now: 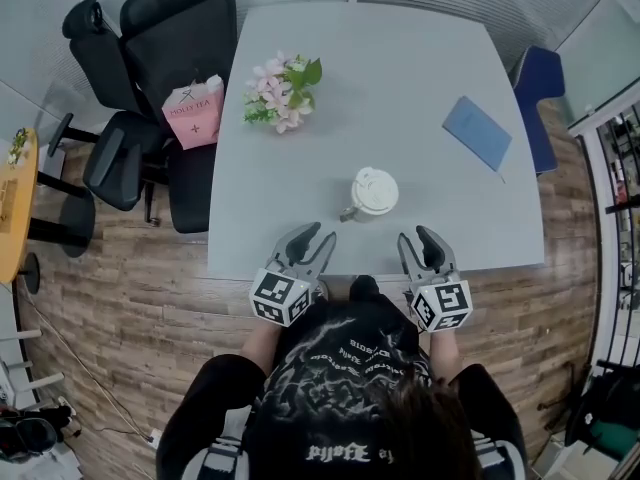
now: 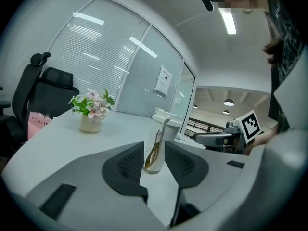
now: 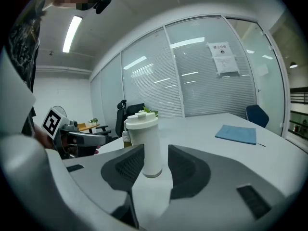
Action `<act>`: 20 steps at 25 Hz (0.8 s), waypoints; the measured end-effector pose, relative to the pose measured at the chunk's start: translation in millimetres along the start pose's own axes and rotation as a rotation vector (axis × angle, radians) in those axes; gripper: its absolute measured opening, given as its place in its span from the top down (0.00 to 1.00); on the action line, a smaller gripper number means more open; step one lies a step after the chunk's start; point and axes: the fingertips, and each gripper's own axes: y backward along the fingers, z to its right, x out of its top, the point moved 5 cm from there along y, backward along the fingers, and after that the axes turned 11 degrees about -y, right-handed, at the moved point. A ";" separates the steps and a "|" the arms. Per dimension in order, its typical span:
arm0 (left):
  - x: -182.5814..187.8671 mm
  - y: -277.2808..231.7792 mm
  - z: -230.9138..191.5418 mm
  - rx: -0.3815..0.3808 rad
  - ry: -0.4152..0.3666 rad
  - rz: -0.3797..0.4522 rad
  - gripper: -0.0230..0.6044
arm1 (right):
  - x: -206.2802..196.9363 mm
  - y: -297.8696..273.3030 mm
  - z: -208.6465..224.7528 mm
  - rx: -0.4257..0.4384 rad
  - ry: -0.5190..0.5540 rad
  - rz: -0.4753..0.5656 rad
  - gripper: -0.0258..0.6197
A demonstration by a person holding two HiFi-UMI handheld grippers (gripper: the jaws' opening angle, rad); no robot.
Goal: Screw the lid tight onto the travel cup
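My left gripper (image 1: 318,236) and right gripper (image 1: 417,236) hover at the table (image 1: 400,88) edge, jaws half apart, holding nothing (the travel cup (image 1: 373,194), lid on, stands just ahead).

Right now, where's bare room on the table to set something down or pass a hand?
Bare: the middle between flowers and blue pad; the far edge of the table; the left strip from flowers down to the near edge. Crowded: the near edge, cup just ahead of the left hand-held gripper and right hand-held gripper.
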 end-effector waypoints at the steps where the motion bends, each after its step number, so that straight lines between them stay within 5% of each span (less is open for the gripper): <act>1: 0.0 0.9 -1.2 0.015 0.009 0.004 0.75 | 0.3 0.7 -0.2 -0.011 0.013 -0.001 0.73; 4: -3.2 1.7 -6.9 0.076 0.004 -0.014 0.92 | 1.8 1.6 3.2 -0.059 0.019 0.007 0.95; 20: -7.8 -5.5 -1.7 0.066 -0.023 -0.057 0.93 | 5.8 -3.1 2.8 -0.109 0.139 -0.026 0.95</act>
